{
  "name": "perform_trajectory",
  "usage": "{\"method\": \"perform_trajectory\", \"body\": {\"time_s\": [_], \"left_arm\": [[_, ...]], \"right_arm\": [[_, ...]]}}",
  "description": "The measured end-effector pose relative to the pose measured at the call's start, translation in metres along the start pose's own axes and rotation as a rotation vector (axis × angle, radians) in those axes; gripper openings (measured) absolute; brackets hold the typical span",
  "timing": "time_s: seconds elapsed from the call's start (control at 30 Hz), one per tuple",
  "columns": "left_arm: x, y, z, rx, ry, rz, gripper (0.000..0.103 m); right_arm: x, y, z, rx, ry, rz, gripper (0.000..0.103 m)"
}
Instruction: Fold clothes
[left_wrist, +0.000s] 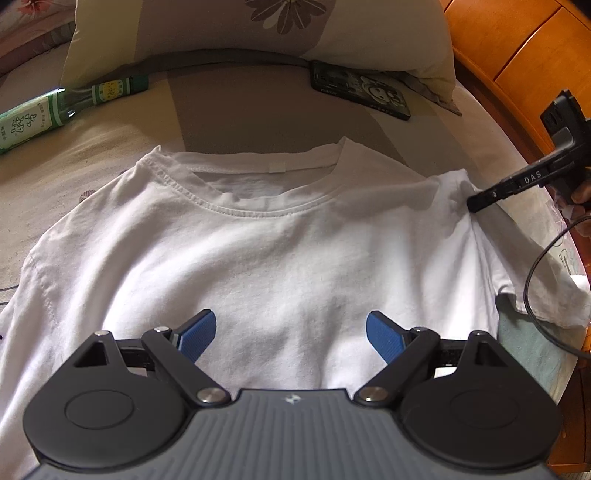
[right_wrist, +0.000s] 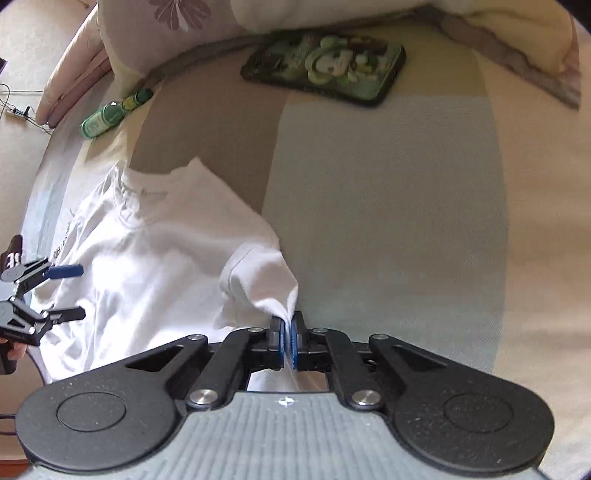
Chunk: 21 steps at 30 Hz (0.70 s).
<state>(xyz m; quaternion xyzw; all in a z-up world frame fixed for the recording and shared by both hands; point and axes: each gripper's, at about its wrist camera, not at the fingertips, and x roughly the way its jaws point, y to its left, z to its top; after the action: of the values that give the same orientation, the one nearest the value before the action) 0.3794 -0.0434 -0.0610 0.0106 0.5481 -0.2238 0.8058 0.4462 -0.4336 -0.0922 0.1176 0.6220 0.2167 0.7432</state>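
The right gripper (right_wrist: 288, 341) pinches the white T-shirt's (left_wrist: 258, 251) sleeve (right_wrist: 266, 284) tight, while the left gripper (left_wrist: 291, 334) hovers wide open over its chest, holding nothing.

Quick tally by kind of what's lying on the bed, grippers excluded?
White cotton t-shirt: 1, right sleeve pinched in the shut right gripper
Green glass bottle with white label: 1
Phone in dark cartoon-print case: 1
Floral beige pillow: 1
Total: 4
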Motion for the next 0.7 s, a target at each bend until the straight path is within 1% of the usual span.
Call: {"method": "perform_trajectory", "body": {"time_s": [0.13, 0.17, 0.23, 0.27, 0.33, 0.37, 0.4, 0.43, 0.53, 0.63, 0.7], "left_arm": [[-0.005, 0.002, 0.003, -0.006, -0.011, 0.006, 0.088], [-0.006, 0.003, 0.003, -0.012, -0.016, 0.006, 0.088], [-0.009, 0.004, 0.004, -0.021, -0.027, 0.006, 0.088], [-0.011, 0.005, 0.005, -0.023, -0.033, 0.005, 0.088], [-0.014, 0.007, 0.005, -0.025, -0.045, 0.007, 0.088], [-0.016, 0.009, 0.005, -0.024, -0.05, 0.012, 0.088], [-0.018, 0.012, 0.006, -0.02, -0.056, 0.017, 0.088], [-0.021, 0.016, 0.007, -0.015, -0.069, 0.028, 0.088], [-0.024, 0.03, 0.016, 0.007, -0.089, 0.062, 0.088], [-0.025, 0.046, 0.032, 0.045, -0.109, 0.097, 0.087], [-0.025, 0.057, 0.044, 0.063, -0.111, 0.13, 0.085]], "right_arm": [[-0.009, -0.006, 0.043, -0.017, -0.062, -0.104, 0.006], [-0.007, -0.01, 0.05, -0.005, -0.042, -0.11, 0.007], [-0.002, -0.013, 0.058, 0.006, 0.002, -0.144, 0.011], [-0.001, -0.009, 0.059, -0.015, 0.016, -0.168, 0.018], [-0.014, -0.002, 0.059, -0.034, -0.026, -0.167, 0.024], [-0.021, 0.002, 0.06, -0.042, -0.048, -0.164, 0.037], [-0.024, 0.006, 0.064, -0.04, -0.082, -0.14, 0.051], [-0.028, 0.011, 0.068, -0.037, -0.117, -0.116, 0.054], [-0.038, 0.024, 0.079, -0.034, -0.214, -0.047, 0.055], [-0.003, 0.059, 0.079, -0.173, -0.148, -0.066, 0.054], [0.025, 0.081, 0.081, -0.267, -0.091, -0.045, 0.053]]}}
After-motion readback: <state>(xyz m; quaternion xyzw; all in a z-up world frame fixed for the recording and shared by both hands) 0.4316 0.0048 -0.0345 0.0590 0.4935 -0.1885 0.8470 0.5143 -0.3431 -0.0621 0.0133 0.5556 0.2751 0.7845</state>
